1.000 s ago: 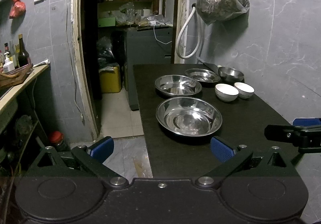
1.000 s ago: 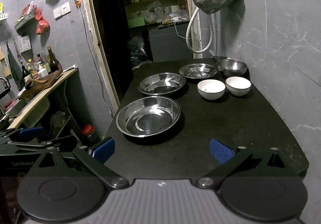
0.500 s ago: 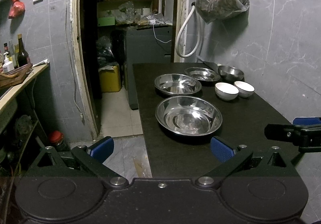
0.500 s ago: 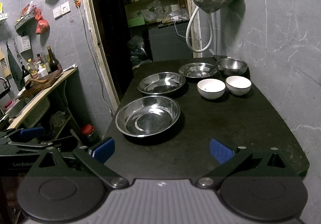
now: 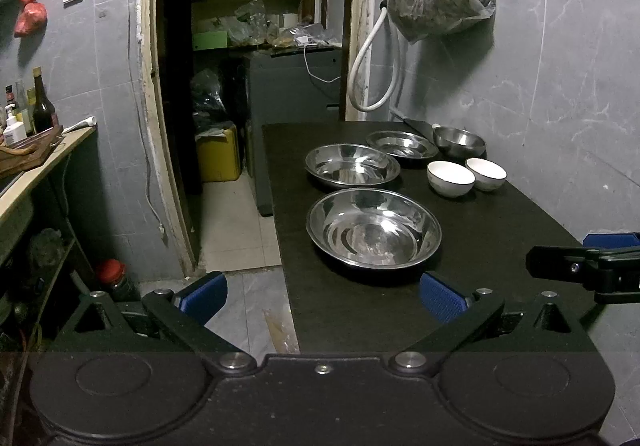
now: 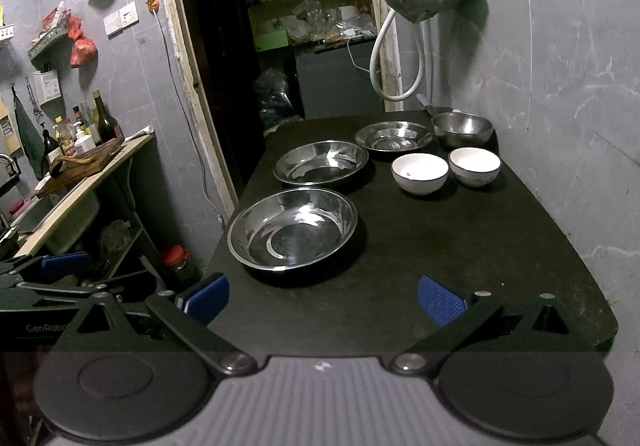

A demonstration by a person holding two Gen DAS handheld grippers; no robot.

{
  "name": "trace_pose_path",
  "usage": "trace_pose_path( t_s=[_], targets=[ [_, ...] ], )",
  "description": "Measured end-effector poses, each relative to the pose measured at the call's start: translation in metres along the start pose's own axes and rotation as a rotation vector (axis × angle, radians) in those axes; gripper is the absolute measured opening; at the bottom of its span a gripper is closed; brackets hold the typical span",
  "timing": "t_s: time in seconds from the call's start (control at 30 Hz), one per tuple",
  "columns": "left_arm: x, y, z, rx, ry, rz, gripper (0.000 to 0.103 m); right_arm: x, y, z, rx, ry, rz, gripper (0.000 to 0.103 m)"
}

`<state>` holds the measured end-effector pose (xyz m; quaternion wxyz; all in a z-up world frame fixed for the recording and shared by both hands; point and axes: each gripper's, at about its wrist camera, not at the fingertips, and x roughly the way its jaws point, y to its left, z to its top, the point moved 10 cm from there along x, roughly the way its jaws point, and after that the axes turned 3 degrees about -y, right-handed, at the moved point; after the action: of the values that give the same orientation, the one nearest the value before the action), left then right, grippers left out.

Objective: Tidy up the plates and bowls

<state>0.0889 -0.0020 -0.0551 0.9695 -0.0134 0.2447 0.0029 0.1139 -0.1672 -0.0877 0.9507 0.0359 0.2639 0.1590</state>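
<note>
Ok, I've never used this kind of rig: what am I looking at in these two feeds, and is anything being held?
No robot arm here: a person holds one two-finger gripper in each hand, and each has a fisheye camera looking along its blue-padded fingers. One feed is from the left gripper, the other from the right gripper. Both are open and hold nothing. Ahead is a black table with three shallow steel plates: a large plate nearest, a middle plate and a small plate behind it. To the right sit two white bowls, and a steel bowl stands at the back.
</note>
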Motion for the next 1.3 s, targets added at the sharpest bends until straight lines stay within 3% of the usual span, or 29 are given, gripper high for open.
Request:
trace_pose_path(
  t_s=[0.57,0.77,1.1,1.3],
  targets=[
    [0.013,-0.005,-0.018,0.003,0.018,0.003,0.102,0.006,-0.009,-0.007,0.01,0.015,0.001,0.103],
    [0.019,-0.005,-0.01,0.004,0.037,0.003,0.102,0.01,-0.011,-0.005,0.013,0.029,0.0,0.103],
    [0.034,-0.004,-0.016,-0.019,0.122,-0.022,0.102,0.023,-0.016,-0.002,0.022,0.05,0.006,0.103],
    [0.055,0.001,-0.013,-0.086,0.159,-0.064,0.102,0.042,-0.023,0.007,0.016,0.06,0.019,0.103]
  ],
)
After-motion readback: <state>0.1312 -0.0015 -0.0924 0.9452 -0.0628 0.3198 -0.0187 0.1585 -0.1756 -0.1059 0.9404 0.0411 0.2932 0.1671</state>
